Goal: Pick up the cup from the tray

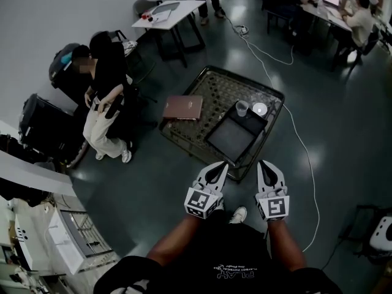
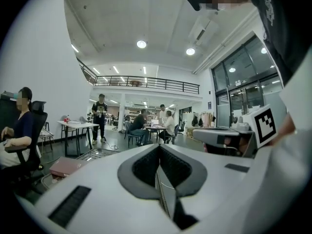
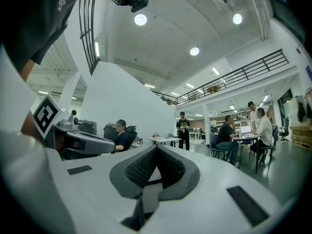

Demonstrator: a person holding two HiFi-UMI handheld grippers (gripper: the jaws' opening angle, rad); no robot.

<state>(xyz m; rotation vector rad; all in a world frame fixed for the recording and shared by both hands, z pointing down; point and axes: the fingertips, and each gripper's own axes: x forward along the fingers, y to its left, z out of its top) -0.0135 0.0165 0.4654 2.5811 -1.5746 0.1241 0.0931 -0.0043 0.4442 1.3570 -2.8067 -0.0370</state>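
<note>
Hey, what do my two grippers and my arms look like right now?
The left gripper and right gripper match: white shells tapering to a point, with dark grey ribbed pads inside. Each carries a cube with a black-and-white square marker. No cables show on them. The T-shirt is black and short-sleeved, with small white print on the chest.

The head view looks steeply down on the table (image 1: pixel 220 90) at 12 o'clock, while the left and right gripper views face level, sharing a distant standing person (image 2: pixel 100 112).
</note>
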